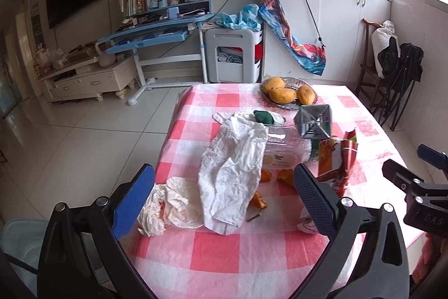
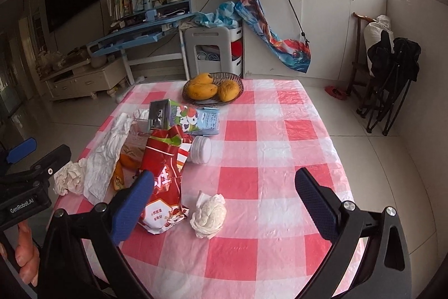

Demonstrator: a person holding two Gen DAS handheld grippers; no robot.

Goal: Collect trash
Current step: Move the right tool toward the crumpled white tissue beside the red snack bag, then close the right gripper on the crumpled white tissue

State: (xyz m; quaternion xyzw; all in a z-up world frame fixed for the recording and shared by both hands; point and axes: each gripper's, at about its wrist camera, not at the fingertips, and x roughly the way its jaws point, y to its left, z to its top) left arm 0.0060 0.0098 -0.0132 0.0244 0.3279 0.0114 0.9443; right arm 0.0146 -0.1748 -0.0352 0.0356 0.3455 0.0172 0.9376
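Trash lies clustered on the checked tablecloth (image 2: pixel 280 131), so with both grippers spread wide and empty, the right gripper (image 2: pixel 224 195) does best to drop straight over the crumpled tissue ball (image 2: pixel 208 216) just ahead, while the left gripper (image 1: pixel 224 187) straddles the long white napkin (image 1: pixel 232 173) before pinching.

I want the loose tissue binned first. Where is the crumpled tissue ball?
In the right wrist view, the tissue ball lies on the checked tablecloth, just right of the red snack bag.
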